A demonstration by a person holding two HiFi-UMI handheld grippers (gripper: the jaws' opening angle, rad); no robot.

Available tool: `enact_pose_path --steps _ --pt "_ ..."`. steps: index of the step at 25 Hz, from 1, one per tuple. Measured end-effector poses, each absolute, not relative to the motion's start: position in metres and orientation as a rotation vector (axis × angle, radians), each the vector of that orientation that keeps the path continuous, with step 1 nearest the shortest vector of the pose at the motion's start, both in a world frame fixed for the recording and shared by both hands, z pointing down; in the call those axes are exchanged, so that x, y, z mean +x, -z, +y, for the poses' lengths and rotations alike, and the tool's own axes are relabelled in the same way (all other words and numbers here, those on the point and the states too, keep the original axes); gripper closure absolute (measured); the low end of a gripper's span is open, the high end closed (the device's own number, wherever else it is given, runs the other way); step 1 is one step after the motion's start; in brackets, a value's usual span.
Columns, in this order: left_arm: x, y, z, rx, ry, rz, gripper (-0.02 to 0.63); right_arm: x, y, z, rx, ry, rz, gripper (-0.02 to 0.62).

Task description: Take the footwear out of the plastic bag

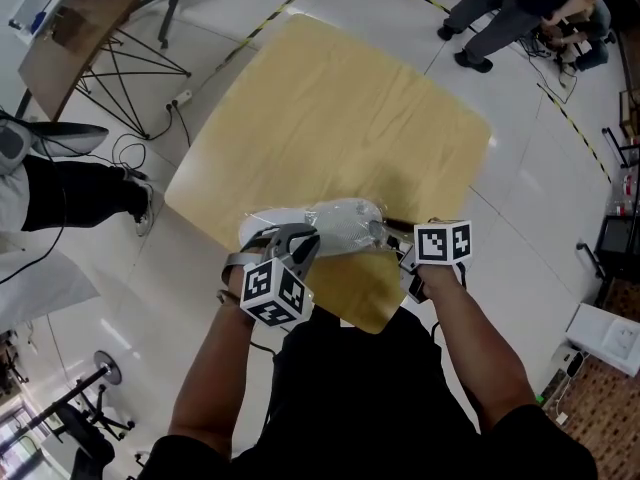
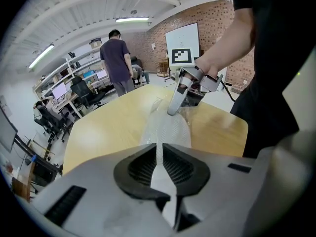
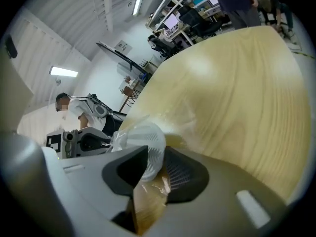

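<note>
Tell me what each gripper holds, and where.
The left gripper pinches a thin fold of the plastic bag at the left end; the right gripper clamps the white shoe by its rounded right end.

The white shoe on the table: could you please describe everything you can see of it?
The white shoe looks like perforated foam and lies along the near edge of the wooden table, inside a crinkled clear plastic bag. The left gripper is shut on one end and the right gripper on the other, rounded end. Its sole cannot be made out.
</note>
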State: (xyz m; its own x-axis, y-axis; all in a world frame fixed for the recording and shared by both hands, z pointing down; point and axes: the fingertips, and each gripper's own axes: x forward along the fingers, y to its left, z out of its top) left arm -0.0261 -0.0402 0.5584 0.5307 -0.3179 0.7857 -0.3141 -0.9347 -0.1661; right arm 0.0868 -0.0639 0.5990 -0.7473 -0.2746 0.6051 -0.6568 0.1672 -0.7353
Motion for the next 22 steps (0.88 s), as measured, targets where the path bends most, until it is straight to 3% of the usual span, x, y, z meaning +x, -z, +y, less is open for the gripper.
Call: enact_pose_path --steps 22 --pt "-0.035 -0.571 -0.042 -2.692 1.479 0.573 0.583 0.139 -0.568 -0.069 1.068 -1.6 -2.223 0.52"
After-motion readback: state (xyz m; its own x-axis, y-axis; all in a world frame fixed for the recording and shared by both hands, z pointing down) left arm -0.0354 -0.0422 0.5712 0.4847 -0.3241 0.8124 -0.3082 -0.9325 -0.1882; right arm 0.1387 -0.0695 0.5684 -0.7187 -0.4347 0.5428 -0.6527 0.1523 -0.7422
